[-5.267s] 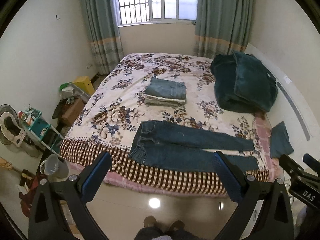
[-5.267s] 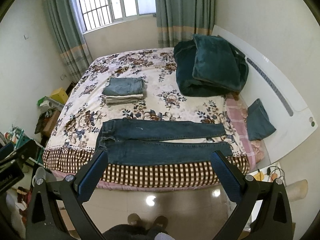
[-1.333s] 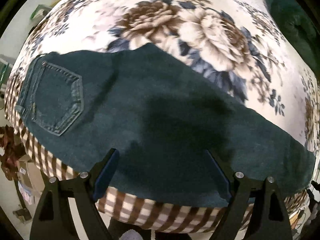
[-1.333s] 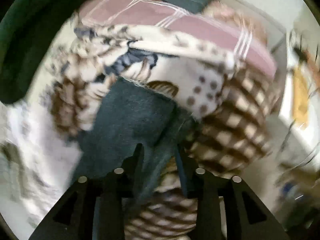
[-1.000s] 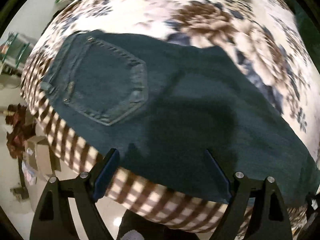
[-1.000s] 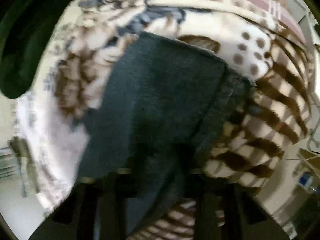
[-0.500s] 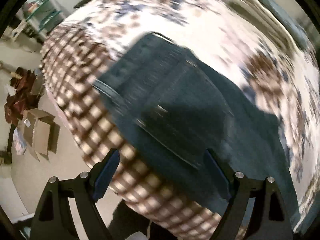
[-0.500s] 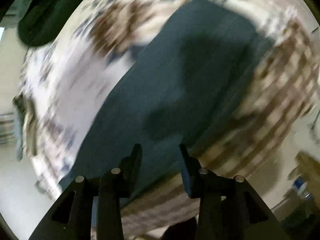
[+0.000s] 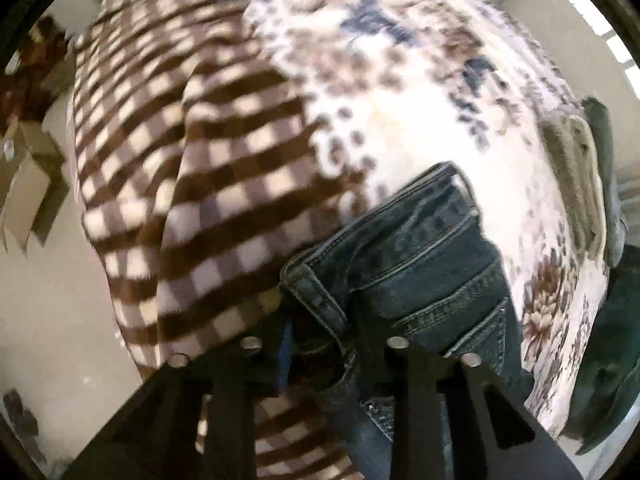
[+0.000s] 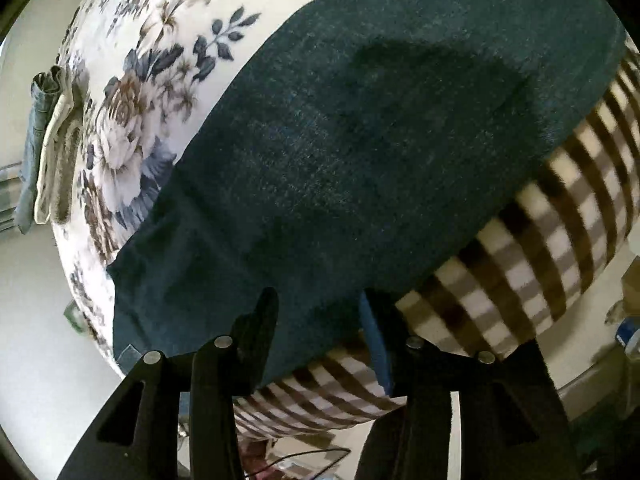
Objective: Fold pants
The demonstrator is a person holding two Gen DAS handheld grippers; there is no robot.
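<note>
On the bed (image 9: 224, 184), the left claw (image 9: 324, 350) grips the jeans (image 9: 416, 264) at the waistband; the right claw (image 10: 316, 320) clamps their folded leg.

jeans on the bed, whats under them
The jeans lie on the blanket, floral on top and brown-checked at the edge. Whatever is beneath the denim itself is covered.

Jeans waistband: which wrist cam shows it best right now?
Left wrist. The waistband, with its belt loop and seams, sits sharp and close between the fingers of the left gripper. The right wrist view shows only plain denim of the jeans on the bedspread, no waistband detail.
</note>
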